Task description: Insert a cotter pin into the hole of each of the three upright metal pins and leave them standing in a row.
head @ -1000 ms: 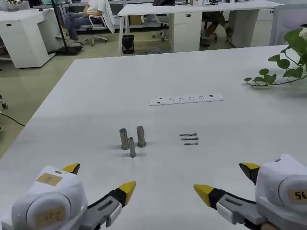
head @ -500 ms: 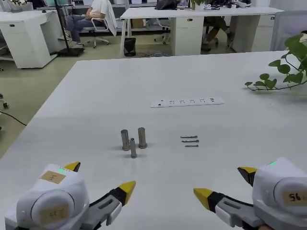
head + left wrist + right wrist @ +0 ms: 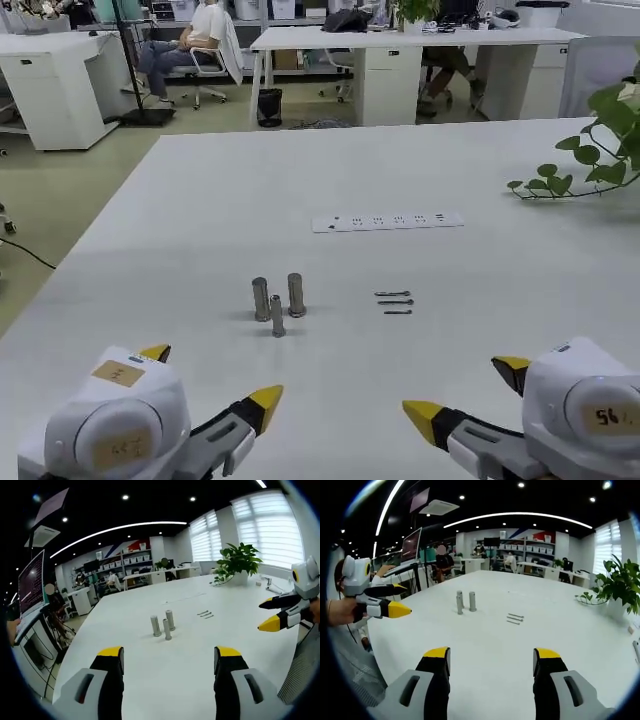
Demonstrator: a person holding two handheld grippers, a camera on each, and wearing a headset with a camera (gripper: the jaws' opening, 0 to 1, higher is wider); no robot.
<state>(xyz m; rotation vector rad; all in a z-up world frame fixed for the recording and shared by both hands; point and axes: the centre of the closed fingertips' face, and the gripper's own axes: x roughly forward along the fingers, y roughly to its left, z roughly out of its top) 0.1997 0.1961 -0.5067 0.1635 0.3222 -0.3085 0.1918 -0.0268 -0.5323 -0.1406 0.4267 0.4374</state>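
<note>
**Centre:** three short grey upright metal pins stand close together in a small triangle near mid-counter, two at the back and one in front. Whether they touch can't be told.

**To their right:** three thin grey wire cotter pins lie well apart from the metal pins. They are flat & parallel, one behind the other.

**Support:** both sets rest on the broad white counter.

**Further back:** a long white power strip lies crosswise. A green leafy plant sits at the far right edge.

**Near edge:**
- Left tongs: white body w/ yellow tips, jaws wide apart & empty.
- Right tongs: same build, jaws likewise apart & empty.

Both hang above the counter, short of the metal pins, approx. level w/ each other.
</note>
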